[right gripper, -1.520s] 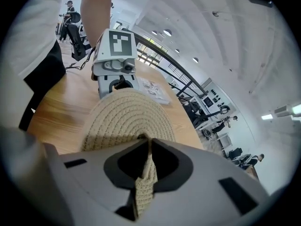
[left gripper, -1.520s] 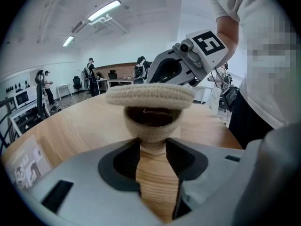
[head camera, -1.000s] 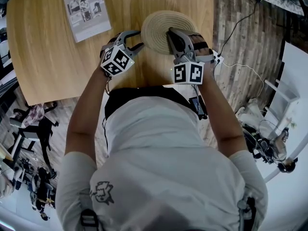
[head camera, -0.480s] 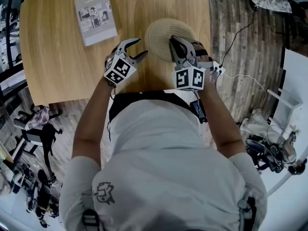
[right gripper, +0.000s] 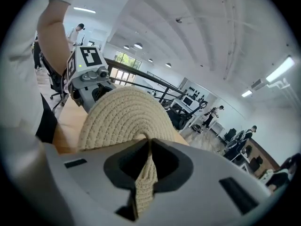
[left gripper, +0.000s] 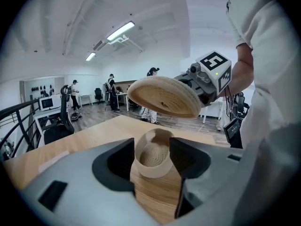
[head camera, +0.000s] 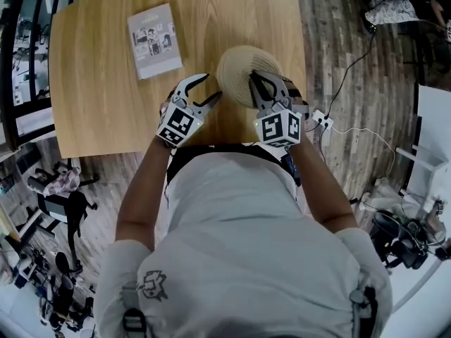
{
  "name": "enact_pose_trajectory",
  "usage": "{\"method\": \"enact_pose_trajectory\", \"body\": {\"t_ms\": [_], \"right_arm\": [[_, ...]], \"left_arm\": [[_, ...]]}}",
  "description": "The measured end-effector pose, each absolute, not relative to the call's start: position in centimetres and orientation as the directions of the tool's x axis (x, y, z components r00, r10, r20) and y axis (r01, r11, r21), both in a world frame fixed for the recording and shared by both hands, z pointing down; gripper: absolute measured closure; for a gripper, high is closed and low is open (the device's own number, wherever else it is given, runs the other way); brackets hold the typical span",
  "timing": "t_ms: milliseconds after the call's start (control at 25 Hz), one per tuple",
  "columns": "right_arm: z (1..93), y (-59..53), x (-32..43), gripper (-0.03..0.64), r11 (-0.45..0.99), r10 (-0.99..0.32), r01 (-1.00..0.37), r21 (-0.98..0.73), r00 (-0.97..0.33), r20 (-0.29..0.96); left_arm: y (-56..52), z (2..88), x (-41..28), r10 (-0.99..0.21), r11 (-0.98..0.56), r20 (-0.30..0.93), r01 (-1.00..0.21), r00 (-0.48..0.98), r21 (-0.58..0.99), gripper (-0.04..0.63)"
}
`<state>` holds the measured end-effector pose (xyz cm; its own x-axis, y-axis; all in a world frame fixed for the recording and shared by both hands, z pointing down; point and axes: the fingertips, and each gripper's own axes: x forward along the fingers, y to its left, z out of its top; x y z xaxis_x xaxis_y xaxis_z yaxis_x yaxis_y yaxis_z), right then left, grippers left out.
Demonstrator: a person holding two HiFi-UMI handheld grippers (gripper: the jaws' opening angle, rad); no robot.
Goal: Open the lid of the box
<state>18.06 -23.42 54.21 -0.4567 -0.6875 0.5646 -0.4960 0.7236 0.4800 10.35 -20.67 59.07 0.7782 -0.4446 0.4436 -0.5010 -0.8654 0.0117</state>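
right gripper view is showing the right gripper [right gripper: 148, 147] pinching the rim of the round, straw-coloured woven lid [right gripper: 124, 117], jaws pressing hard onto the weave, so the lid is hanging tilted and clear above its base. the left gripper [left gripper: 153, 149] is standing with jaws spread; the small round woven box [left gripper: 151, 160] is sitting open just past them, ungripped, likely so it can be steadied. the box is resting on the light wooden table [left gripper: 94, 135]. farther off, a grey printed booklet [head camera: 153, 41] is lying flat.
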Motion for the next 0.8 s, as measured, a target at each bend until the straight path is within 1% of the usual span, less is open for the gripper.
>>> {"method": "enact_pose_trajectory", "body": {"t_ms": [240, 480, 800], "right_arm": [[51.6, -23.2, 18.1, 0.584, 0.706, -0.700, -0.586, 0.398, -0.494, 0.515], [49.1, -23.3, 18.8, 0.584, 0.677, -0.720, -0.672, 0.299, -0.521, 0.459], [45.5, -22.6, 19.2, 0.584, 0.659, -0.730, -0.737, 0.154, -0.576, 0.369]], "left_arm": [[-21.1, 53.8, 10.2, -0.509, -0.838, 0.389, -0.545, 0.767, -0.022, 0.372], [-21.9, 49.3, 9.9, -0.571, -0.799, 0.309, -0.602, 0.760, 0.004, 0.373], [-22.5, 45.9, 9.3, -0.633, -0.748, 0.262, -0.662, 0.728, 0.032, 0.373]]}}
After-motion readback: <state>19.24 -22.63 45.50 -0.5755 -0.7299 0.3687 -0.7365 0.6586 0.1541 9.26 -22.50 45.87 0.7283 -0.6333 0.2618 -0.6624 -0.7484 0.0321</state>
